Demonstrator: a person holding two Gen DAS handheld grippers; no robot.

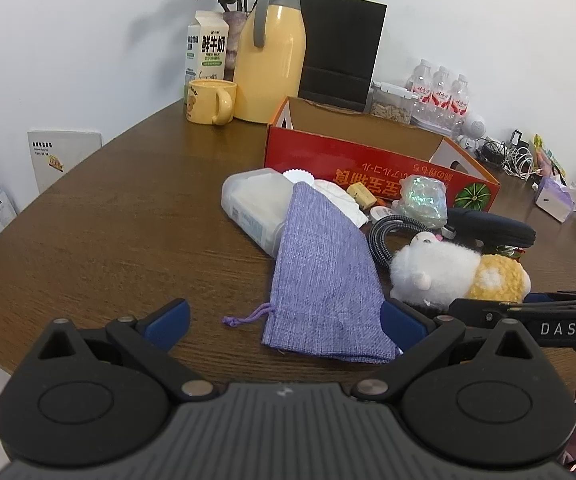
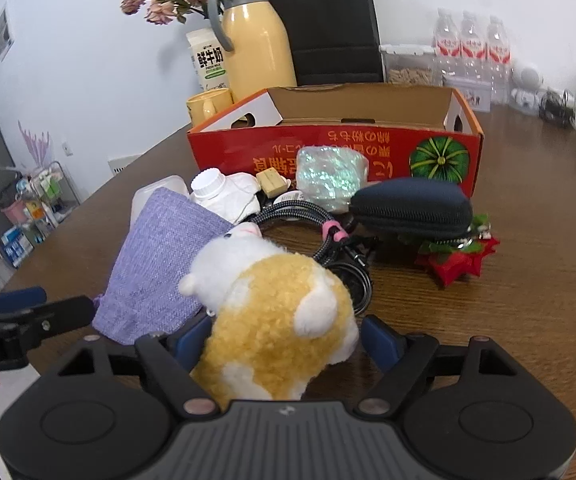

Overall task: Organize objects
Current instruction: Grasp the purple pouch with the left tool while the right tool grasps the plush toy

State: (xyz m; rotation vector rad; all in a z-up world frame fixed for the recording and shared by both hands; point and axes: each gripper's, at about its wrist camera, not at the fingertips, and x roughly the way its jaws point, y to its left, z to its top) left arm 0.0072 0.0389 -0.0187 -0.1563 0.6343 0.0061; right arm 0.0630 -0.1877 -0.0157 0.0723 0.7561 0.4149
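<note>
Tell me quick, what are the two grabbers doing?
Left gripper: open, purple pouch between its fingers, not gripped.
Right gripper: open around the plush hamster, not squeezing it yet.

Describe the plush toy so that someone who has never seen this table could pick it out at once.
Find the red cardboard box on the brown table; a pile of small items lies before it. The plush hamster is the nearest item, between the right gripper's fingers beside the purple pouch: the only furry thing, white and yellow.

Black grippers [image 1: 283, 322], blue-padded fingers [image 1: 167, 322], silver screws
</note>
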